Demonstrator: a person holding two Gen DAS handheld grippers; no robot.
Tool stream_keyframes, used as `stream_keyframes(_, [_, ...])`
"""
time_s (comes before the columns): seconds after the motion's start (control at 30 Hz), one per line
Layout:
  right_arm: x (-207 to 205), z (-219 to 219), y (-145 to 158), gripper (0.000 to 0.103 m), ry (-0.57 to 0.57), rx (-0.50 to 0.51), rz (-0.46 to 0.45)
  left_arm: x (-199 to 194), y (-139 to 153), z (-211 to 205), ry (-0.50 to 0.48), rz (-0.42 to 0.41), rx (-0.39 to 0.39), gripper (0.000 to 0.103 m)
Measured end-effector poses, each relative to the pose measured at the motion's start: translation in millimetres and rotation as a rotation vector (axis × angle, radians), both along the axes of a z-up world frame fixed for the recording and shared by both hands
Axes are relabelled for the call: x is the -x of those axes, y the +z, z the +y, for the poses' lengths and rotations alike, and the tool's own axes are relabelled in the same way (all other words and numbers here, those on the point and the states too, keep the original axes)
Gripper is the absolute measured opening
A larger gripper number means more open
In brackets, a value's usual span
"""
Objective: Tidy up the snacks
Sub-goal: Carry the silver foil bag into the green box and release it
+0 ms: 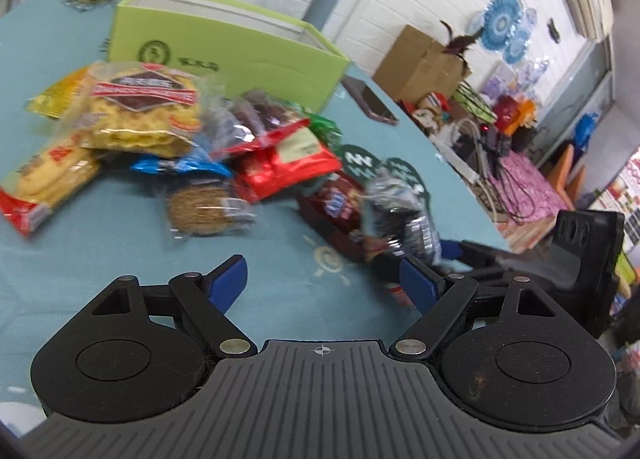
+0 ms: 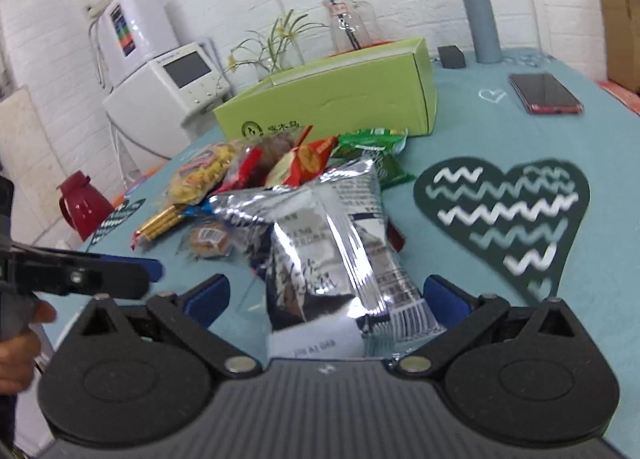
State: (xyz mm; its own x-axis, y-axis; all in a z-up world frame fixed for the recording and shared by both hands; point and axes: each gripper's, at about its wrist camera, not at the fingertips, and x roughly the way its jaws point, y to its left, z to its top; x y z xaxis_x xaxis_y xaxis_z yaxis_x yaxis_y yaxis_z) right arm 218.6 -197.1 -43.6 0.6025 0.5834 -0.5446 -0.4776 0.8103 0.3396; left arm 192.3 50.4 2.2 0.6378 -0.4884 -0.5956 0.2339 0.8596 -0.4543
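A pile of snack packets lies on the teal tablecloth point(image 1: 80, 259) in front of an open green box point(image 1: 224, 47), which also shows in the right wrist view point(image 2: 332, 103). The pile holds a yellow cracker bag point(image 1: 140, 111), a red packet point(image 1: 288, 167) and a round biscuit point(image 1: 200, 207). My left gripper point(image 1: 320, 283) is open and empty above the cloth, near the pile. My right gripper point(image 2: 324, 295) is open, its fingers on either side of a silver foil packet point(image 2: 332, 243) without closing on it. The silver packet also shows in the left wrist view point(image 1: 396, 215).
A phone point(image 2: 546, 93) lies on the cloth to the right of the box. A grey cylinder point(image 2: 480, 19), a glass jar point(image 2: 348, 23) and a plant stand behind the box. A dark heart mat point(image 2: 504, 211) lies on the right. A red jug point(image 2: 80, 207) stands beyond the left edge.
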Motion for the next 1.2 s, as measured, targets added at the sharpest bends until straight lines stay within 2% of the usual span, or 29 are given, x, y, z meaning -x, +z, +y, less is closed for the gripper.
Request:
stream_keyframes(0.13, [21,6,10,0.103,-0.033,0.097,-0.091,-15,3,-19,-0.041,-0.009,0.01,0.074])
stream_keyframes(0.27, [22,6,13,0.102,-0.016,0.133,-0.1,-23,3,-29,-0.078,-0.015,0.04,0.076])
stream_keyframes(0.47, [20,19,1,0.102,0.045,0.19,-0.092,-23,-23,-23,-0.063,0.07,0.089,0.076])
stream_keyframes(0.53, [19,26,-4,0.1,0.053,0.221,-0.085,-27,-29,-21,-0.057,0.081,0.121,0.07])
stream_keyframes(0.57, [21,30,-5,0.093,0.051,0.241,-0.102,-29,-31,-22,-0.066,0.083,0.124,0.057])
stream_keyframes(0.6, [25,34,-4,0.079,0.045,0.273,-0.122,-31,-32,-23,-0.088,0.089,0.139,0.04])
stream_keyframes(0.63, [27,37,-2,0.078,0.042,0.296,-0.127,-32,-32,-22,-0.115,0.098,0.176,0.032])
stream_keyframes(0.67, [28,35,1,0.076,0.044,0.287,-0.111,-32,-31,-21,-0.127,0.102,0.193,0.028])
stream_keyframes(0.73, [29,32,8,0.075,0.042,0.273,-0.096,-30,-22,-22,-0.16,0.08,0.173,0.028])
stream_keyframes(0.83, [26,33,26,0.075,0.047,0.273,-0.125,-33,-3,-20,-0.18,0.047,0.173,0.028])
stream_keyframes(1.0, [-23,50,67,0.076,0.055,0.255,-0.223,-74,47,-7,-0.16,-0.061,0.152,0.029])
stream_keyframes(1.07, [-60,63,84,0.076,0.059,0.263,-0.265,-104,67,-2,-0.141,-0.108,0.123,0.03])
stream_keyframes(1.2, [-141,88,104,0.076,0.073,0.274,-0.274,-183,91,12,-0.088,-0.126,0.094,0.032])
